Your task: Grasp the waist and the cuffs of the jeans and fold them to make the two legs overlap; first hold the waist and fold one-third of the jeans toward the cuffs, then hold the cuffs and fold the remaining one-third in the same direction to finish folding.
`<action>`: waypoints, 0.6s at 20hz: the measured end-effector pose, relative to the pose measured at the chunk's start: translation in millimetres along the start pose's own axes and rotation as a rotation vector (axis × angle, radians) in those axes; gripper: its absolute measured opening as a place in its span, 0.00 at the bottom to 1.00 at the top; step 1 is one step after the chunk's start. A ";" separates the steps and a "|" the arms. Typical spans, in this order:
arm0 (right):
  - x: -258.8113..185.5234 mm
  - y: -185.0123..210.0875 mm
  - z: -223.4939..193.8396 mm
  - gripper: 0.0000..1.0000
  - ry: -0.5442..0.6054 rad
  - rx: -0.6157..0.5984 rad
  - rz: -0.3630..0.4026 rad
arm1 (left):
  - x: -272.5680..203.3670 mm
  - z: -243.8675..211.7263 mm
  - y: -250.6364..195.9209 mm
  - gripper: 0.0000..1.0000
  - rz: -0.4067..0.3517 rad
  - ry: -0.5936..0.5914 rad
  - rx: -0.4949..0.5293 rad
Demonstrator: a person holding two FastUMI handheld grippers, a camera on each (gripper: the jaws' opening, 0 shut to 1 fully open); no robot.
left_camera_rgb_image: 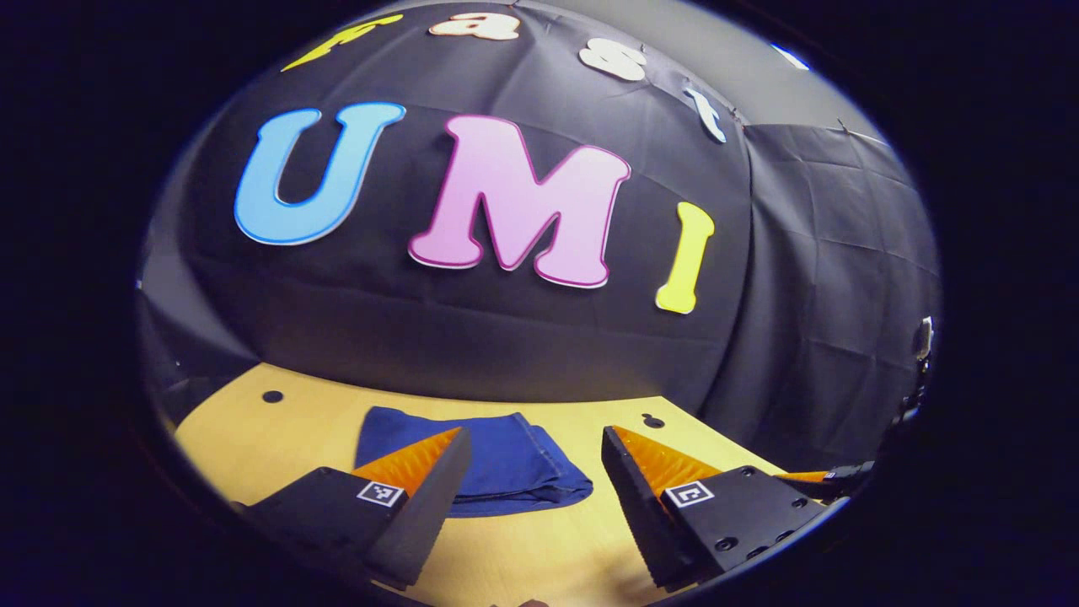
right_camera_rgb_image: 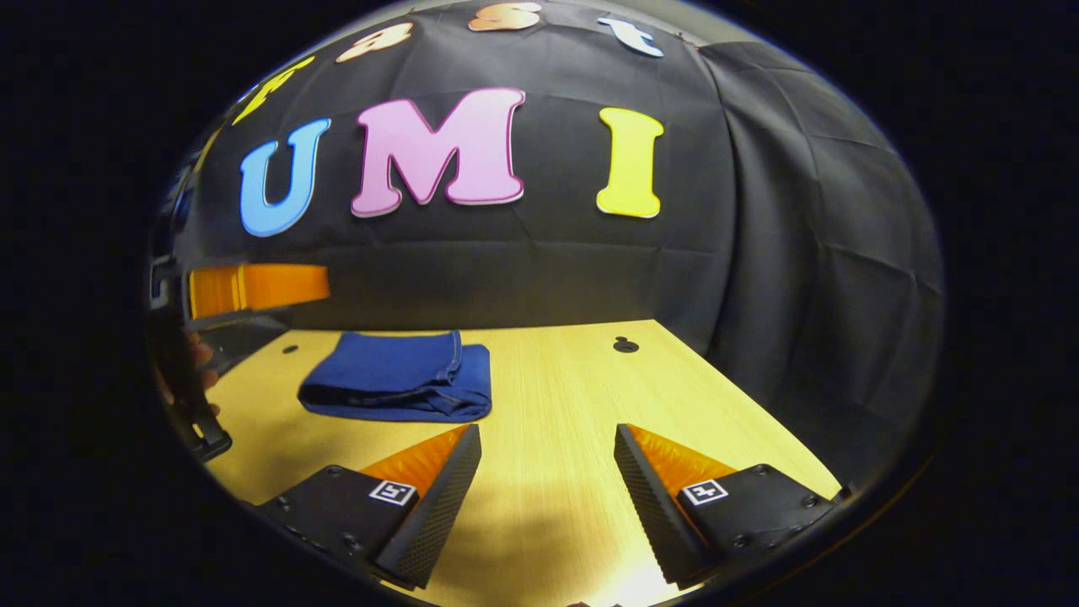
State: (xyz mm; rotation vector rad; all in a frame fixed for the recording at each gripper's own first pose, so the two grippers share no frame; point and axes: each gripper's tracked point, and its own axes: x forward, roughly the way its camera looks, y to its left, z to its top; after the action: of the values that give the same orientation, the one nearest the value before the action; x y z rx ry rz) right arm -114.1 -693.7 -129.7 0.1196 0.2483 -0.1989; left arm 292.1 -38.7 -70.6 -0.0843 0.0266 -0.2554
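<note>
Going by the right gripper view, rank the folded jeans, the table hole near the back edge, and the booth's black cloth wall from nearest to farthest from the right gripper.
1. Folded jeans: on the wooden table, ahead and to the left of the right gripper.
2. Table hole: ahead and slightly right, near the table's back edge.
3. Black cloth wall: behind the table, farthest.
</note>
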 end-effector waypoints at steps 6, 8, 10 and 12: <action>-74.2 36.8 107.4 0.98 -0.142 -0.078 0.062 | -130.2 49.6 40.8 0.96 0.151 -0.043 0.082; -101.9 47.1 138.6 0.97 -0.200 -0.093 0.081 | -169.2 62.7 43.0 0.96 0.170 -0.052 0.085; -130.8 58.5 159.5 0.97 -0.240 -0.086 0.102 | -197.6 72.8 43.6 0.92 0.178 -0.063 0.078; -155.6 62.3 170.9 0.97 -0.275 -0.082 0.102 | -223.4 83.4 45.2 0.96 0.202 -0.086 0.072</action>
State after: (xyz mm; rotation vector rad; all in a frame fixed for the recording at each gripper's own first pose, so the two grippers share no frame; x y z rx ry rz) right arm -209.3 -629.2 80.3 0.0224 -0.0240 -0.1016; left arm 90.5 68.2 12.0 -0.0208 -0.0591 -0.0505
